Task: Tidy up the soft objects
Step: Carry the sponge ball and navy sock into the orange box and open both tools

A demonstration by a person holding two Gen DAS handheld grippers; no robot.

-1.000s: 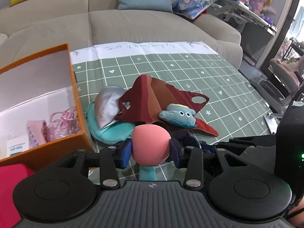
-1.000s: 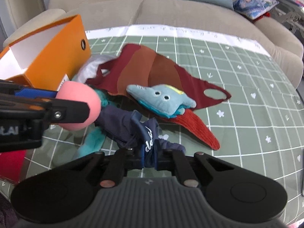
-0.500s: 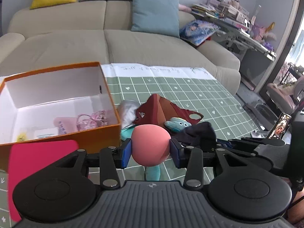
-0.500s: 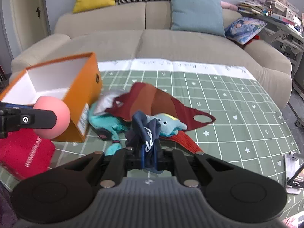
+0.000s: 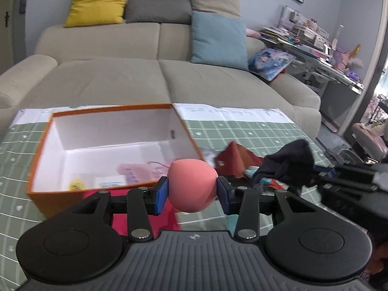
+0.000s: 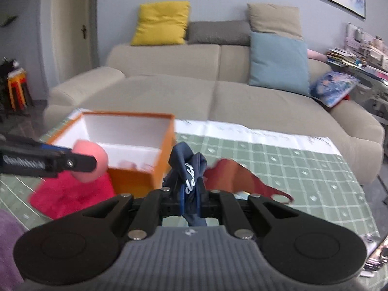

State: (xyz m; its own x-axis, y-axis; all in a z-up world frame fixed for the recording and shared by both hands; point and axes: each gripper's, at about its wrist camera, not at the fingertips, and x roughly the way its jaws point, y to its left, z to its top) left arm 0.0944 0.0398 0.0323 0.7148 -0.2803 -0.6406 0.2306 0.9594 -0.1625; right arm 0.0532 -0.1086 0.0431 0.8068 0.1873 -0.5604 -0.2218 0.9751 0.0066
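Two soft things have just come up off the desk (image 5: 242,131): the ball (image 5: 192,185) clamped in the left tool (image 5: 192,194), the cloth (image 6: 188,169) pinched in the right tool (image 6: 190,200), both now near the box (image 5: 116,131) at 11 o'clock, likely ready for dropping in.

Hidden, cut off and blurred parts of the table scene

The round pink foam ball (image 5: 192,185) covers the near rim of the open orange cardboard box (image 5: 110,108); small items on its white floor are too blurred to identify. The flat red plush cloth (image 6: 70,195) lies half under gripper parts — smeared in both views. White script on the dark navy fabric bundle (image 6: 189,169) is unreadable — its lower end runs behind the gripper body.
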